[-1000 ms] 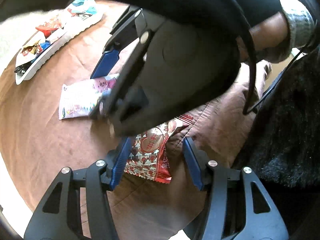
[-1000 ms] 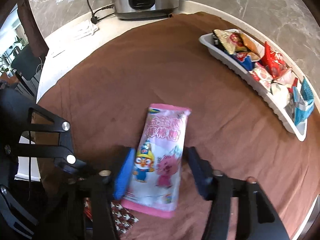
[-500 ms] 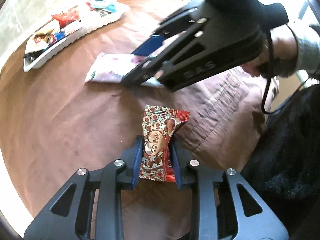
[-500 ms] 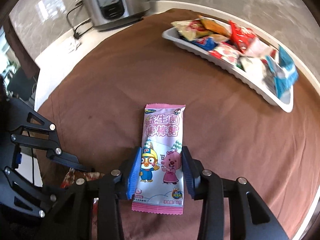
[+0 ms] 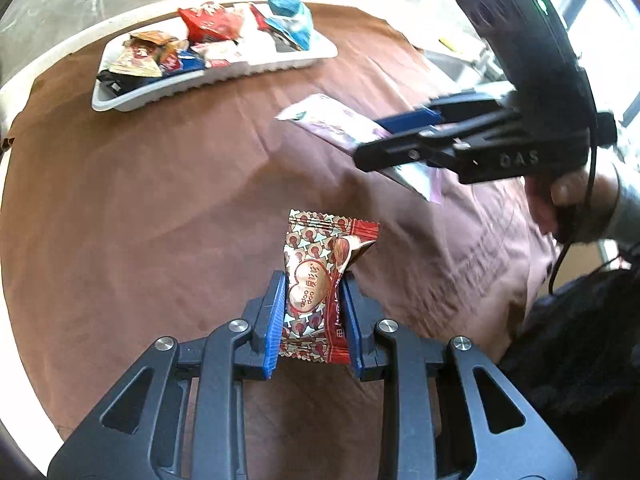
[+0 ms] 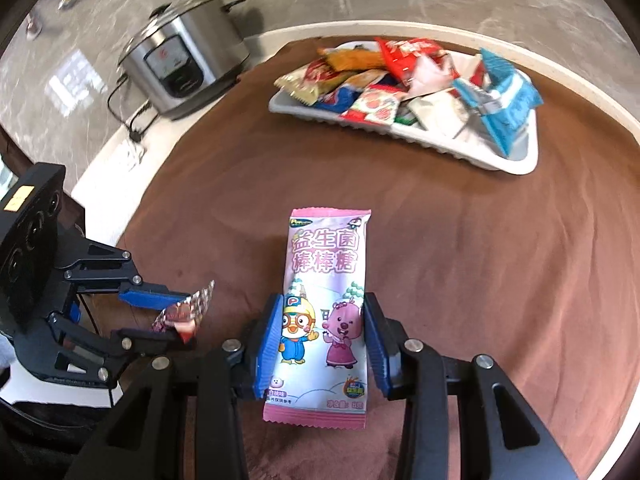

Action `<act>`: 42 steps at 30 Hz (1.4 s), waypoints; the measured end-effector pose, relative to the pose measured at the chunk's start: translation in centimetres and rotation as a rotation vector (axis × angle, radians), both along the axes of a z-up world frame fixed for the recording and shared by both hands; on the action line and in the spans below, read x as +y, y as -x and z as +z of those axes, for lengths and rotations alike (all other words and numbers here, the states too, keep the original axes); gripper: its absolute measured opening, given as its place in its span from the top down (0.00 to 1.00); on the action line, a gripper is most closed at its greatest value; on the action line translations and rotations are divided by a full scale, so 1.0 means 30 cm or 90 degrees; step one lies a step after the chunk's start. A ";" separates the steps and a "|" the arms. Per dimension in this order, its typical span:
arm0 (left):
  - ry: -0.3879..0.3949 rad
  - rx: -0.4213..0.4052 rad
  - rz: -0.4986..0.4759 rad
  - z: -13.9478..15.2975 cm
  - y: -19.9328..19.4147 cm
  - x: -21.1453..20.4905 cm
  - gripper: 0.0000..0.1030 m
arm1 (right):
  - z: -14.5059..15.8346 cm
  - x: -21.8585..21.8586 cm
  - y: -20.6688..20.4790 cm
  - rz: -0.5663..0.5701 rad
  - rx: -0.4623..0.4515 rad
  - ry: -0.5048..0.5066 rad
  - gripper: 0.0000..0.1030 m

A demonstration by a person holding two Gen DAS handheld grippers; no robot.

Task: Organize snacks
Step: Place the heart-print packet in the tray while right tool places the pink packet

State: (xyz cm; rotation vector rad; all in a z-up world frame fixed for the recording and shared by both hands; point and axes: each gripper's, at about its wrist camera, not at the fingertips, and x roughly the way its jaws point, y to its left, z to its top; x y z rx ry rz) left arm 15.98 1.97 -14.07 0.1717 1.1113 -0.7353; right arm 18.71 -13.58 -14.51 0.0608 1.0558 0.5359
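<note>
Transport grip: the left gripper [image 5: 314,304] clamps the red candy packet [image 5: 320,276], the right gripper [image 6: 322,340] clamps the pink lollipop packet [image 6: 324,296], both lifted clear of the brown cloth [image 6: 460,240] for carrying to the white tray [image 6: 516,166] of snacks.

A red-and-white patterned candy packet [image 5: 316,292] with a heart on its front stands upright, pinched at both sides and lifted off the brown cloth. A long pink lollipop packet [image 6: 322,312] with two cartoon animals and Chinese lettering is also clamped at its edges. A white tray [image 6: 516,162] at the far side is heaped with mixed snack packets
</note>
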 end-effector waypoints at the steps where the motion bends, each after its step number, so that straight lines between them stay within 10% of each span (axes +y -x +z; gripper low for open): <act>1: 0.005 0.000 0.007 0.007 -0.013 0.002 0.76 | 0.005 -0.007 -0.004 -0.005 0.000 -0.004 0.59; 42: 0.093 -0.056 0.105 0.267 -0.801 -0.033 0.76 | 0.278 -0.078 -0.454 -0.136 -0.102 -0.073 0.59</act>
